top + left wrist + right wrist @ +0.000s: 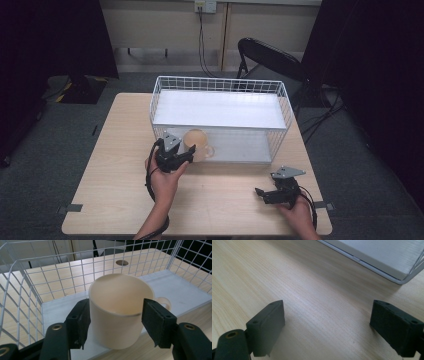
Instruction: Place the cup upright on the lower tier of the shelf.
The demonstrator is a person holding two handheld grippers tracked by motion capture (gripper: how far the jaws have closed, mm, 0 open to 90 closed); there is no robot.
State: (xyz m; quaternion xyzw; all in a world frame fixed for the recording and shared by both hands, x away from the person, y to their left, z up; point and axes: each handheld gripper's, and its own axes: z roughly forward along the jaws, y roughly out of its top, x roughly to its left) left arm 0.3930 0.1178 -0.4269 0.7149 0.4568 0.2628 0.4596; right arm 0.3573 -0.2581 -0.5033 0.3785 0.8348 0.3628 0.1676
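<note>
placing step, about done: mug (120, 312) set upright in the basket (220, 85) at its front left edge. left hand-held gripper (116, 322) flanking it, pads just off the wall. right hand-held gripper (327, 327) wide, empty over counter (287, 277). next: back left one straight out without tipping the mug.

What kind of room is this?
Probably an office or lab corner used for recordings: a plain wooden table on grey carpet, a black folding chair, and a wall socket with cables.

no readable text, labels, brands or numbers on any surface, nothing legible anywhere
</note>
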